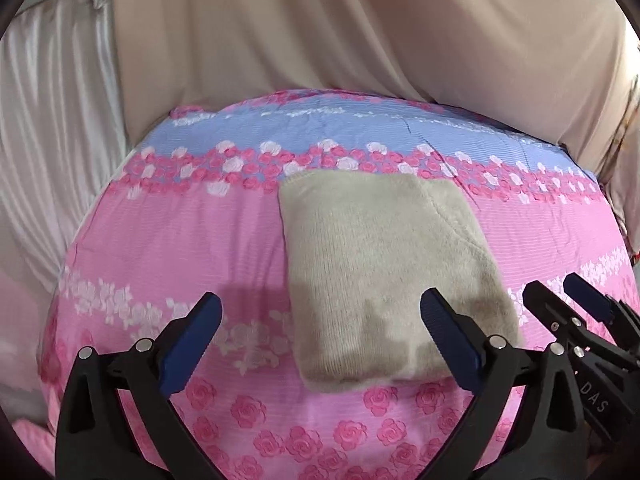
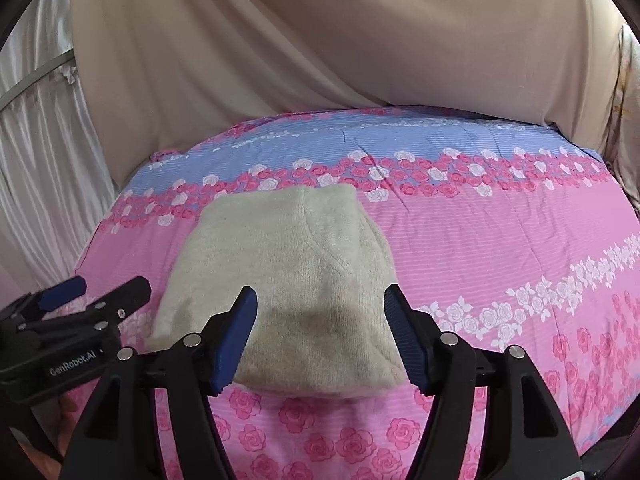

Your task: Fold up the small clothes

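A beige fuzzy garment (image 1: 384,268), folded into a thick rectangle, lies on the pink and blue rose-patterned bedspread (image 1: 192,240). It also shows in the right wrist view (image 2: 292,272). My left gripper (image 1: 320,320) is open and empty, hovering just above the garment's near left edge. My right gripper (image 2: 320,312) is open and empty, hovering above the garment's near edge. The right gripper shows at the right of the left wrist view (image 1: 560,296). The left gripper shows at the left of the right wrist view (image 2: 104,292).
Beige fabric (image 1: 360,32) hangs behind the bed's far edge. White satin curtains (image 1: 48,160) hang at the left. The bedspread (image 2: 500,248) stretches wide to the right of the garment.
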The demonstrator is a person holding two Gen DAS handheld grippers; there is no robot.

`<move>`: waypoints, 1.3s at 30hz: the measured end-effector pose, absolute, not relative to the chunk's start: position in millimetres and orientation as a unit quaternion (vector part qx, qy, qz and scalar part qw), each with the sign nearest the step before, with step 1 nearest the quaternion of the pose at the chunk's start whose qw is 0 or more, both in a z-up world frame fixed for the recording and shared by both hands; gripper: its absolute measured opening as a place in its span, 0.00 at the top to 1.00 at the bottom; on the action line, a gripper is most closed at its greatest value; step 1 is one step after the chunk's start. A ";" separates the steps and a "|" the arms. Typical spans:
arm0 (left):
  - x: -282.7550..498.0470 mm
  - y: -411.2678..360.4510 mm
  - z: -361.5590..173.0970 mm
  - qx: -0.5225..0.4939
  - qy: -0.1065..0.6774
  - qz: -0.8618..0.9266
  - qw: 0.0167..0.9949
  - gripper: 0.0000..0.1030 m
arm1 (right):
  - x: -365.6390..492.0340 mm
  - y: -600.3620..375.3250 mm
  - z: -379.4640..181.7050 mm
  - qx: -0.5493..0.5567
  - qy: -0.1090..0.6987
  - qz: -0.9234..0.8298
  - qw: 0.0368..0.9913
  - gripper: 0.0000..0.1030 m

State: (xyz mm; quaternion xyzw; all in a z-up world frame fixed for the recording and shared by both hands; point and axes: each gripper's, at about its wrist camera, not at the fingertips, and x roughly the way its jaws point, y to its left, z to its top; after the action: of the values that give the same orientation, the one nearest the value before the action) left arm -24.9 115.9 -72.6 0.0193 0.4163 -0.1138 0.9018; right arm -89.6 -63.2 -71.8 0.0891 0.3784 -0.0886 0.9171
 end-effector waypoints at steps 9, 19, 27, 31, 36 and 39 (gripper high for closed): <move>-42.6 117.4 -66.6 0.007 0.381 -0.113 0.918 0.06 | -97.5 -54.5 -75.7 0.080 0.384 -0.080 0.916 0.38; -47.7 113.1 -62.3 0.016 0.370 -0.107 0.923 0.05 | -103.6 -56.1 -74.4 0.080 0.381 -0.083 0.917 0.38; -55.0 107.1 -64.0 0.031 0.368 -0.096 0.925 0.05 | -108.1 -56.6 -77.3 0.084 0.387 -0.083 0.915 0.38; -54.6 107.4 -68.3 0.031 0.379 -0.085 0.921 0.05 | -109.8 -51.7 -77.4 0.076 0.387 -0.077 0.916 0.38; -55.3 106.9 -71.9 0.034 0.388 -0.080 0.918 0.05 | -110.8 -49.0 -77.9 0.076 0.387 -0.076 0.916 0.38; -57.0 110.2 -73.4 0.026 0.388 -0.080 0.918 0.05 | -110.6 -48.5 -78.7 0.078 0.389 -0.076 0.915 0.38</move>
State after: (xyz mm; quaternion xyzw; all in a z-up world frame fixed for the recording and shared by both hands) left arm -57.0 110.2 -73.4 0.0264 0.3876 -0.0799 0.9180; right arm -110.6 -48.5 -78.7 0.0775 0.3889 -0.0764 0.9148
